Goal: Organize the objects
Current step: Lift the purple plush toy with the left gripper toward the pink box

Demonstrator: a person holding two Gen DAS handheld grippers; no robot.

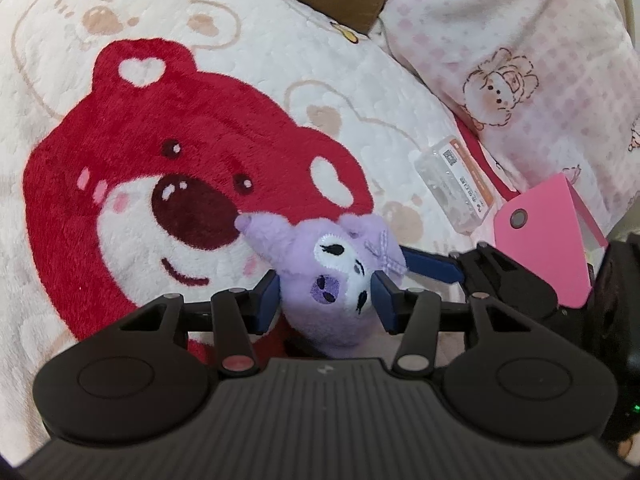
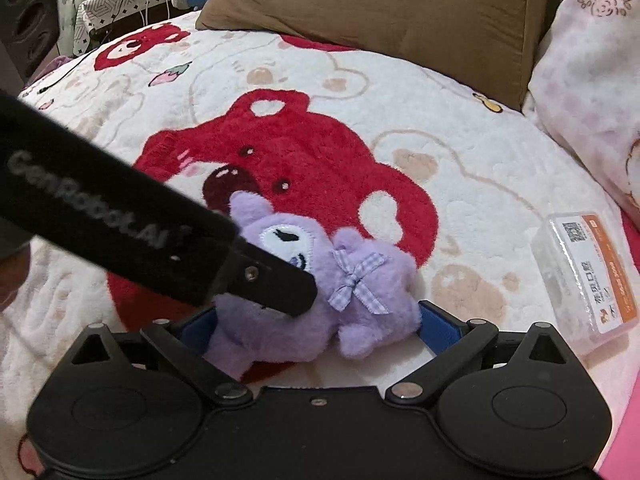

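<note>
The small purple plush toy [image 1: 336, 280] lies on the bed's fleece bear blanket [image 1: 200, 80]. The left tongs [image 1: 326, 292] pinch its head. The right tongs [image 2: 316, 328] gape wide around it, pads clear.

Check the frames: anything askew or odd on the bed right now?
Nothing spilled or damaged. One oddity: the purple plush lies tipped on its side on the bear blanket, and both grippers are at it at once. The left gripper is shut on it while the right gripper straddles it, jaws wide open.

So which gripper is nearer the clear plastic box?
Right. The right gripper sits open around the purple plush, just beside the clear box; the left gripper grips the plush further away.
</note>
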